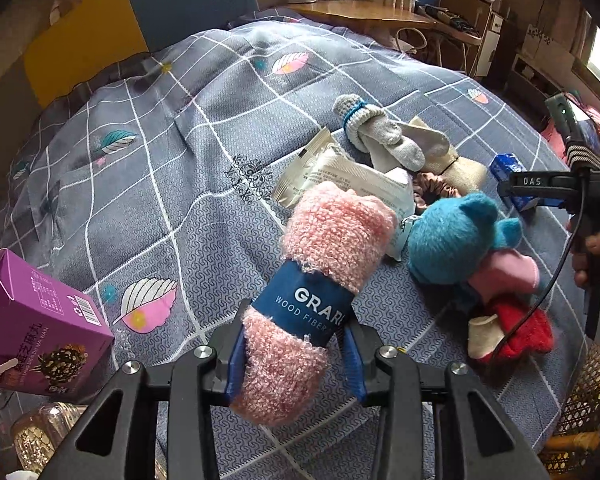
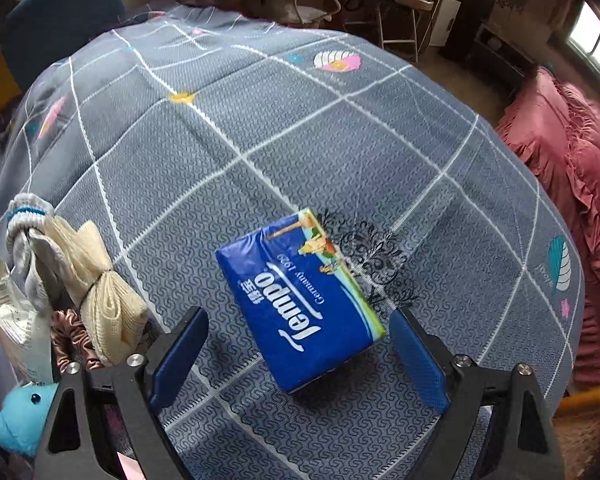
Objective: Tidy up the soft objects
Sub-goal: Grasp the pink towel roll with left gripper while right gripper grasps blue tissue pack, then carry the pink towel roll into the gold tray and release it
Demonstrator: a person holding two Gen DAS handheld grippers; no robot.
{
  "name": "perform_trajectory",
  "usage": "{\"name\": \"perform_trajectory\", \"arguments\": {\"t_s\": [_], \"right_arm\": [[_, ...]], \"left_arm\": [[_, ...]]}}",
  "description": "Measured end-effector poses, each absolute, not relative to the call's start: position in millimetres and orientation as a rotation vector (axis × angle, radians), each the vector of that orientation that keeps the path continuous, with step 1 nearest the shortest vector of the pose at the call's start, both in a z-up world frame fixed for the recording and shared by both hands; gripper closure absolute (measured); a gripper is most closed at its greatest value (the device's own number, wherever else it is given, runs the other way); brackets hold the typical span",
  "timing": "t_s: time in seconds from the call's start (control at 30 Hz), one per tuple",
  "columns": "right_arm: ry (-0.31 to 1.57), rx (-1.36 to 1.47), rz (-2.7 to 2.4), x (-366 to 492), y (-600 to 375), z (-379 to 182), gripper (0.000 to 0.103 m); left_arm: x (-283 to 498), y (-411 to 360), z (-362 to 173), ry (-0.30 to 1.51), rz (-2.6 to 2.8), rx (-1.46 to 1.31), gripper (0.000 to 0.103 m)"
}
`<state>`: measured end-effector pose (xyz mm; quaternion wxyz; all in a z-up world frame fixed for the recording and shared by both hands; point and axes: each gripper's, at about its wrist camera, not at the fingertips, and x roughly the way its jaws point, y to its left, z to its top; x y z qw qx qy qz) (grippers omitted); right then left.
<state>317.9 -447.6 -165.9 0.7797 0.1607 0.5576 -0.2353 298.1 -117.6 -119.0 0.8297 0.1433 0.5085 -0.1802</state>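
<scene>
The left tongs pinch the pink roll, fluffy, light and squashy, near its paper band above the bed. The right tongs straddle the tissue pack, jaws wide, seemingly not yet touching; its soft sides need a gentle squeeze.

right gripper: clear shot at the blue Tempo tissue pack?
Probably yes. The right gripper hangs open with a finger on either side of the tissue pack, nothing lying on or against it; the cream mesh bundle sits well off to the side.
</scene>
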Motion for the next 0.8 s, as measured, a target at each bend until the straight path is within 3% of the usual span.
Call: {"name": "perform_trajectory", "arguments": {"t_s": [0.07, 0.3, 0.47, 0.8], "right_arm": [[1.187, 0.331, -0.509, 315.4, -447.6, -163.3, 0.043], [1.173, 0.363, -0.505, 316.1, -448.5, -166.5, 0.042], [1.163, 0.368, -0.506, 317.3, -453.0, -168.6, 0.042], [1.160, 0.340, -0.512, 320.8, -434.9, -166.5, 0.042]], "left_arm": [[303.8, -111.2, -104.8, 1.072, -0.386, 0.251, 0.063], [340.3, -72.1, -31.8, 0.974, -0.333, 0.116, 0.063], [365.2, -2.4, 19.2, 0.887, -0.196, -0.005, 0.063], [330.6, 177.4, 42.0, 0.802, 0.147, -0.171, 0.063]]}}
